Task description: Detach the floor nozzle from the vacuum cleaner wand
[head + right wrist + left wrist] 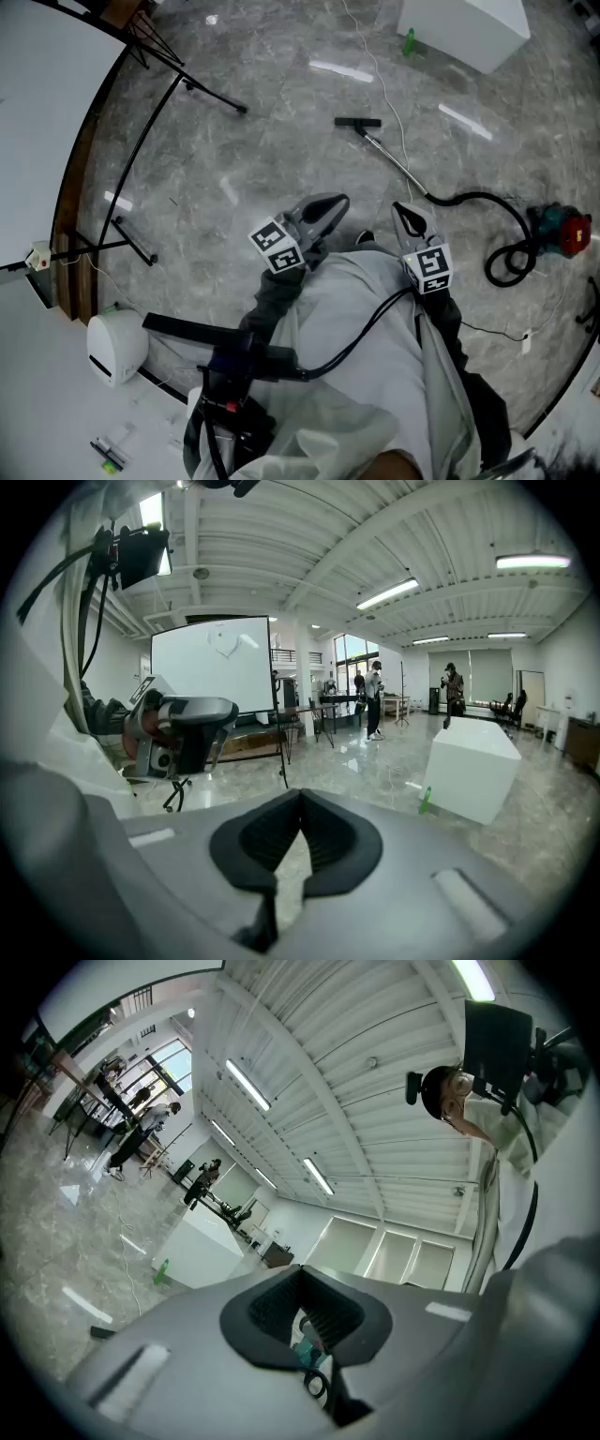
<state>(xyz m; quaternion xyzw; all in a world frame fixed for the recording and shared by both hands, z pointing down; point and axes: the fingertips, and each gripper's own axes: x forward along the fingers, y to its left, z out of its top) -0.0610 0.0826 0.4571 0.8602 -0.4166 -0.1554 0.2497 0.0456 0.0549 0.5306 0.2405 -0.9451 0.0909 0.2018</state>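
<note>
The black floor nozzle [357,123] lies on the grey marble floor, joined to the silver wand [394,162]. The wand runs back to a black hose [487,199] that loops to the red and teal vacuum body [562,232]. My left gripper [337,202] hangs in the air, well short of the nozzle, with its jaws shut on nothing. My right gripper [398,207] is beside it, close to the wand's hose end, also shut and empty. In the gripper views, both the left gripper [300,1277] and the right gripper [298,801] show pads meeting with nothing between them.
A white box [464,28] with a green bottle [409,41] beside it stands beyond the nozzle. Black stand legs [211,94] cross the floor at left. A thin white cable [375,66] trails past the nozzle. A white round device [117,347] sits near my left side.
</note>
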